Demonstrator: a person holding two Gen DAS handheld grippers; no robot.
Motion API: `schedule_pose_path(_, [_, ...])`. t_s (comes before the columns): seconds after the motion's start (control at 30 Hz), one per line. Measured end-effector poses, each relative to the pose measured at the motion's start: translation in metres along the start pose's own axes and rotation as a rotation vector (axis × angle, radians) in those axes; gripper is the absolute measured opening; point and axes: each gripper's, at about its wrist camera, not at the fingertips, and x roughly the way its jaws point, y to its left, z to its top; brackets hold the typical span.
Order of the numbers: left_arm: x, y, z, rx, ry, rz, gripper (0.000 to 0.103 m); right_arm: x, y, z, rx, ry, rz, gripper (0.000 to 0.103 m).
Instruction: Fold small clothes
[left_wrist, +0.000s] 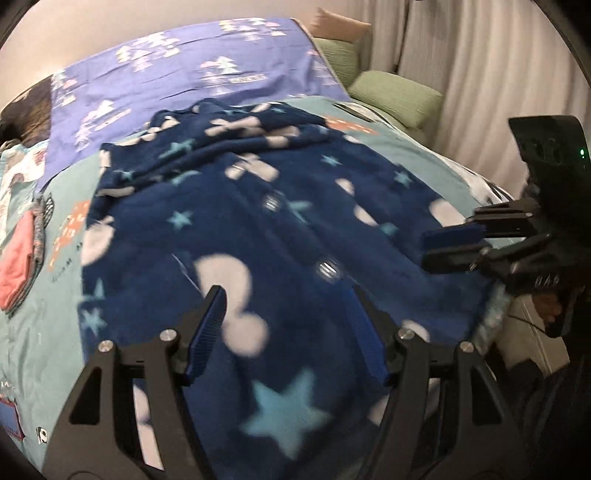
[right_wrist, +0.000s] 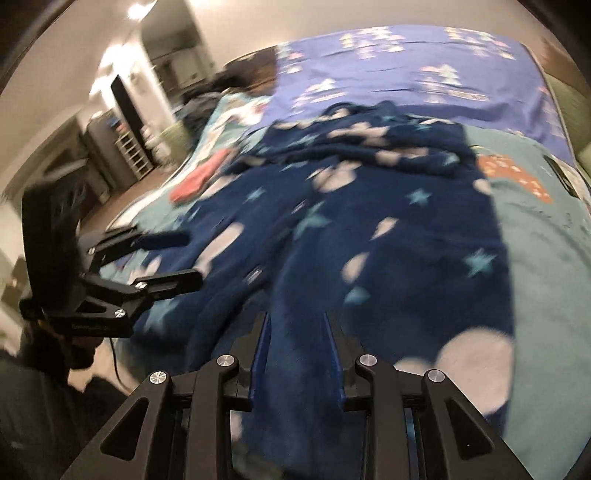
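A dark navy fleece garment with pale stars, white blobs and snap buttons lies spread on the bed; it also shows in the right wrist view. My left gripper is open above its near hem, touching nothing clearly. My right gripper has its jaws narrowly apart with navy fabric running between them; in the left wrist view it sits at the garment's right edge. The left gripper also shows in the right wrist view, open, at the garment's left edge.
The bed has a teal printed sheet and a purple cover further back. A folded pink and grey pile lies at the left. Green cushions and curtains stand at the right. Shelves stand beyond the bed.
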Motion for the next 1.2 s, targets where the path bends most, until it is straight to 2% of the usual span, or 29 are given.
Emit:
schedule_pose_path(0.2, [-0.004, -0.033, -0.03, 0.058, 0.033, -0.044, 0.068, 0.006, 0.029, -0.034, -0.051, 0.005, 0.03, 0.036])
schedule_pose_path(0.3, [0.006, -0.041, -0.042, 0.083, 0.064, -0.013, 0.068, 0.008, 0.039, -0.045, -0.073, 0.009, 0.023, 0.037])
schedule_pose_path(0.33, [0.01, -0.042, -0.045, 0.085, 0.077, 0.002, 0.063, 0.009, 0.042, -0.049, -0.083, 0.011, 0.018, 0.037])
schedule_pose_path(0.37, [0.014, -0.041, -0.046, 0.084, 0.087, 0.015, 0.048, 0.009, 0.046, -0.052, -0.098, 0.012, 0.004, 0.039])
schedule_pose_path(0.4, [0.018, -0.038, -0.047, 0.076, 0.092, 0.024, 0.041, 0.01, 0.048, -0.055, -0.112, 0.01, -0.011, 0.04])
schedule_pose_path(0.47, [0.018, -0.031, -0.046, 0.037, 0.089, 0.007, 0.022, 0.011, 0.053, -0.058, -0.139, -0.001, -0.037, 0.049])
schedule_pose_path(0.57, [0.009, -0.02, -0.039, -0.039, 0.078, -0.058, 0.018, 0.019, 0.061, -0.062, -0.19, -0.01, -0.088, 0.054])
schedule_pose_path(0.63, [0.003, -0.018, -0.036, -0.051, 0.06, -0.082, 0.017, 0.031, 0.067, -0.064, -0.234, -0.008, -0.173, 0.055])
schedule_pose_path(0.7, [-0.004, -0.018, -0.034, -0.06, 0.04, -0.116, 0.017, 0.041, 0.067, -0.065, -0.233, -0.009, -0.21, 0.043])
schedule_pose_path(0.73, [-0.007, -0.018, -0.033, -0.063, 0.029, -0.131, 0.016, 0.041, 0.066, -0.064, -0.22, -0.019, -0.202, 0.026])
schedule_pose_path(0.77, [-0.01, -0.018, -0.03, -0.066, 0.015, -0.152, 0.013, 0.041, 0.064, -0.063, -0.209, -0.026, -0.197, 0.018])
schedule_pose_path(0.83, [-0.018, -0.017, -0.027, -0.083, -0.011, -0.234, 0.007, 0.035, 0.057, -0.06, -0.171, -0.047, -0.153, 0.016])
schedule_pose_path(0.9, [-0.025, -0.019, -0.023, -0.085, -0.039, -0.287, 0.007, 0.026, 0.054, -0.058, -0.151, -0.067, -0.09, 0.015])
schedule_pose_path(1.07, [-0.03, -0.025, -0.02, -0.034, -0.04, -0.229, 0.008, 0.026, 0.062, -0.059, -0.181, -0.042, -0.055, 0.016])
schedule_pose_path(1.1, [-0.029, -0.025, -0.022, -0.037, -0.033, -0.217, 0.01, 0.029, 0.065, -0.059, -0.191, -0.034, -0.051, 0.016])
schedule_pose_path(1.17, [-0.028, -0.021, -0.027, -0.039, -0.022, -0.19, 0.022, 0.034, 0.066, -0.06, -0.207, -0.019, -0.057, 0.02])
schedule_pose_path(1.2, [-0.027, -0.019, -0.03, -0.047, -0.017, -0.177, 0.025, 0.036, 0.066, -0.061, -0.216, -0.01, -0.063, 0.021])
